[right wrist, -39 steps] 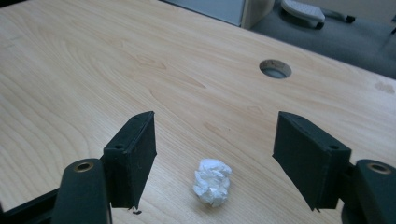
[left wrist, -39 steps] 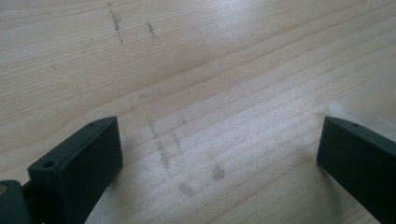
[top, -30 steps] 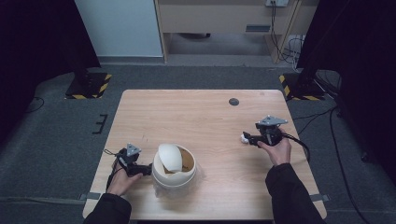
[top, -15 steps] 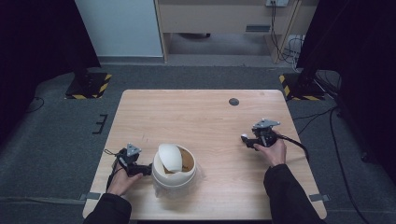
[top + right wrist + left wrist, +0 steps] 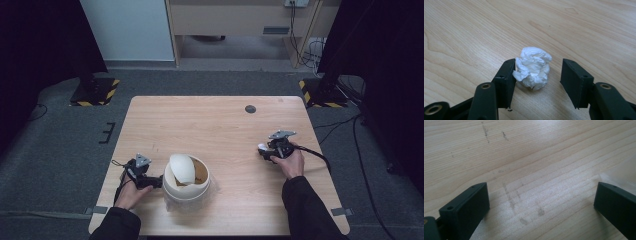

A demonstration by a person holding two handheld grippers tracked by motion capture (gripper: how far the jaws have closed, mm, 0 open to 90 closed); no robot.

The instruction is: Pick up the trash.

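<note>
- We keep our right tongs (image 5: 537, 75) low over the surface (image 5: 215, 125), jaws apart on either side of a crumpled wad of white paper (image 5: 532, 67); in the right gripper view the wad sits between them, touching or all but touching the left-hand jaw, with a clear gap to the other one.
- The wad rests on the bare wood, not lifted. In the high view it is a small white spot (image 5: 262, 147) at the tip of the right tongs (image 5: 266, 150), toward the right side of the surface and roughly midway between near and far.
- We judge this straddling pose to be the set-up for a pinch: with a jaw on each side, closing should trap the soft paper without pushing it away (though the off-centre fit may nudge it sideways first).
- Our left tongs (image 5: 150, 181) lie near the left edge, their tip just beside a round white bin (image 5: 186, 189) with a tilted swing lid (image 5: 181, 167). In the left gripper view (image 5: 541, 202) the jaws stand wide apart over bare wood, holding nothing.
- We read that placement as steadying or waiting beside the bin, which looks like the likely home for the wad. The bin stands well apart from the paper, to its left and nearer to us.
</note>
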